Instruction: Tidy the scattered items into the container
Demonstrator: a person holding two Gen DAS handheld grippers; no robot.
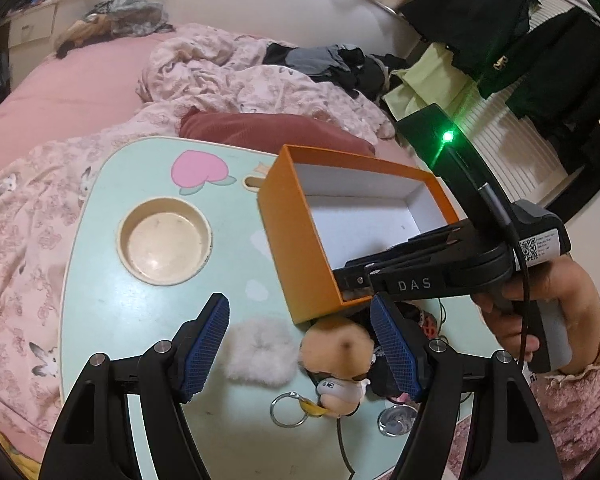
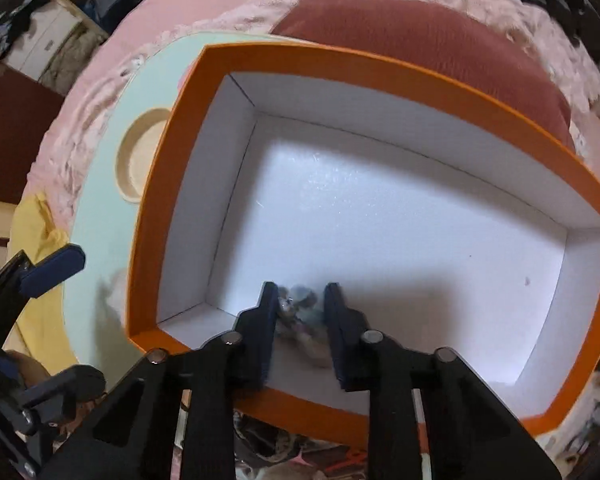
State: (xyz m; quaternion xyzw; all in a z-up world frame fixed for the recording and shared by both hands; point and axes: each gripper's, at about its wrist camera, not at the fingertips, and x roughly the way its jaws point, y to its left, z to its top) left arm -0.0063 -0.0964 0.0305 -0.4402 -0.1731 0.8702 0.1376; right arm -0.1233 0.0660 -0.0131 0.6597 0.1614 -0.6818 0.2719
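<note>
An orange box (image 1: pixel 284 232) with a white inside stands on the mint-green lap table (image 1: pixel 120 312). My right gripper (image 2: pixel 300 296) points down into the box (image 2: pixel 156 200) near its front wall, with a small blurred grey item (image 2: pixel 300 312) pinched between its pads. In the left wrist view the right gripper (image 1: pixel 354 284) reaches over the box's near rim. My left gripper (image 1: pixel 298 308) hangs open above a white fluffy scrunchie (image 1: pixel 256 354) and a tan plush toy (image 1: pixel 336 352), touching neither. A key ring (image 1: pixel 288 410) lies beside the toy.
A round recessed cup holder (image 1: pixel 164 240) sits in the table's left part. A round metal piece (image 1: pixel 396 420) and a dark item (image 1: pixel 420 320) lie under the right finger. Pink bedding (image 1: pixel 28 208) and a dark red cushion (image 1: pixel 276 128) surround the table.
</note>
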